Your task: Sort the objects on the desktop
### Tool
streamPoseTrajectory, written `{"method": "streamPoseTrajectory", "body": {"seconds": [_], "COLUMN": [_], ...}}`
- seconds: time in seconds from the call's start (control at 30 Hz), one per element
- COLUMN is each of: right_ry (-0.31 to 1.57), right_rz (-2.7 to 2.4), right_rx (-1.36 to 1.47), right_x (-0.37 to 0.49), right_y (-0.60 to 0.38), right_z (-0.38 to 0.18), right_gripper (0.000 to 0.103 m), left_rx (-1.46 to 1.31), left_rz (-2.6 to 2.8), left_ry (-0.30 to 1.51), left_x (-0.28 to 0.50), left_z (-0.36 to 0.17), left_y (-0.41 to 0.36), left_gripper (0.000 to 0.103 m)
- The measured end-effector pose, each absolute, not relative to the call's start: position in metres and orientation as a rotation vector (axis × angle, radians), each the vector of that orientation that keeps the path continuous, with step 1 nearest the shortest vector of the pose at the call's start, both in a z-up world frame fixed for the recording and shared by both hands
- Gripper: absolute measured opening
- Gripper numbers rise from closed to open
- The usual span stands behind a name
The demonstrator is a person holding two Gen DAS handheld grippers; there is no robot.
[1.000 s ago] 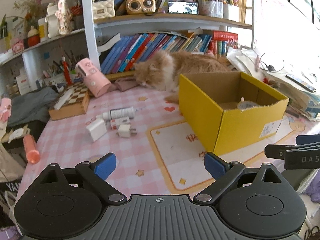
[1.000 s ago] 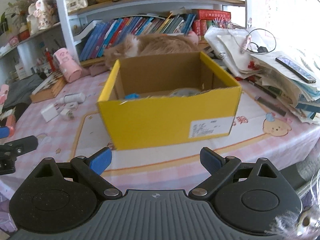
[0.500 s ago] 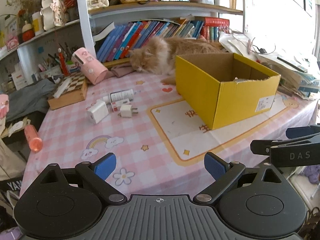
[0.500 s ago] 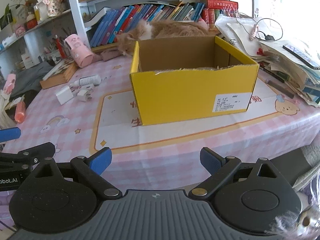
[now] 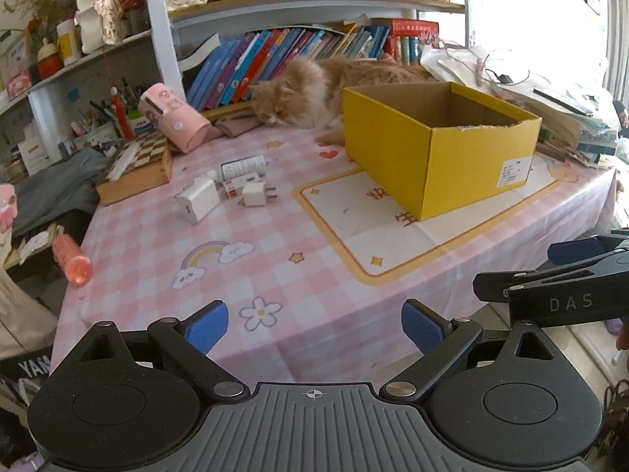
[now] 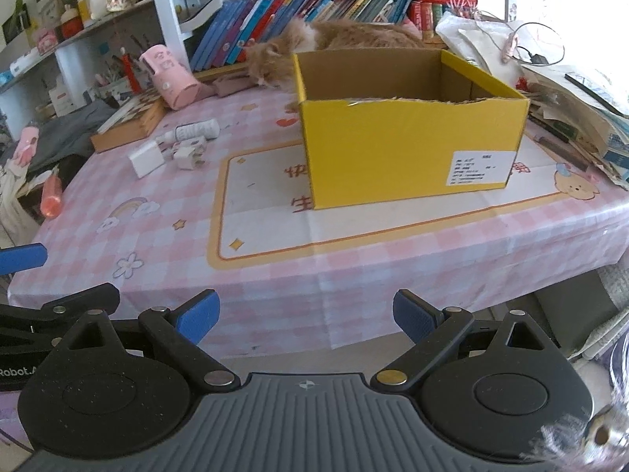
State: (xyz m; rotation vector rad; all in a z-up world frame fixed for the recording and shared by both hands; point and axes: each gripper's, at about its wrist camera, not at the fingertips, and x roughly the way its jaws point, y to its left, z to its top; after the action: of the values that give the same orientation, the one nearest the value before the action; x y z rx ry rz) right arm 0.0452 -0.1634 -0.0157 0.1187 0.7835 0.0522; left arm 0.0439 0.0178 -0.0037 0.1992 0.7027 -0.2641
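An open yellow cardboard box (image 5: 444, 153) stands on the pink checked tablecloth (image 5: 243, 267); it also shows in the right wrist view (image 6: 409, 149). Left of it lie a large white charger (image 5: 197, 200), a small white plug (image 5: 255, 194), a red-and-white small box (image 5: 240, 187) and a white bottle on its side (image 5: 243, 166); the charger (image 6: 146, 160) and bottle (image 6: 196, 131) also show in the right wrist view. My left gripper (image 5: 314, 324) is open and empty, off the table's front edge. My right gripper (image 6: 306, 316) is open and empty, also in front of the table.
An orange cat (image 5: 314, 90) lies behind the box against the bookshelf. A chessboard box (image 5: 137, 165) and a pink case (image 5: 173, 118) sit at the back left. An orange tube (image 5: 72, 259) lies at the left edge. Papers and cables (image 6: 550, 78) pile up on the right.
Both grippers have drawn back from the table and lowered. The box and small objects look farther away, and the table's front edge now shows. Both stay open.
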Motion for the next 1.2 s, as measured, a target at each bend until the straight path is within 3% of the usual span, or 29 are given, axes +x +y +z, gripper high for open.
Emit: {"method": "streamPoseTrajectory", "body": {"seconds": [1.2], "right_ry": [0.774], "right_rz": [0.185], "right_rx": [-0.005], "right_x": [0.058], "right_y": [-0.083], "right_z": [-0.009], "right_gripper": [0.095], "left_rx": [0.053], "left_rz": [-0.123], "left_ry": [0.717], "left_x": [0.050], "left_z": [-0.010], "left_y": [0.093], "left_gripper": [0.097]}}
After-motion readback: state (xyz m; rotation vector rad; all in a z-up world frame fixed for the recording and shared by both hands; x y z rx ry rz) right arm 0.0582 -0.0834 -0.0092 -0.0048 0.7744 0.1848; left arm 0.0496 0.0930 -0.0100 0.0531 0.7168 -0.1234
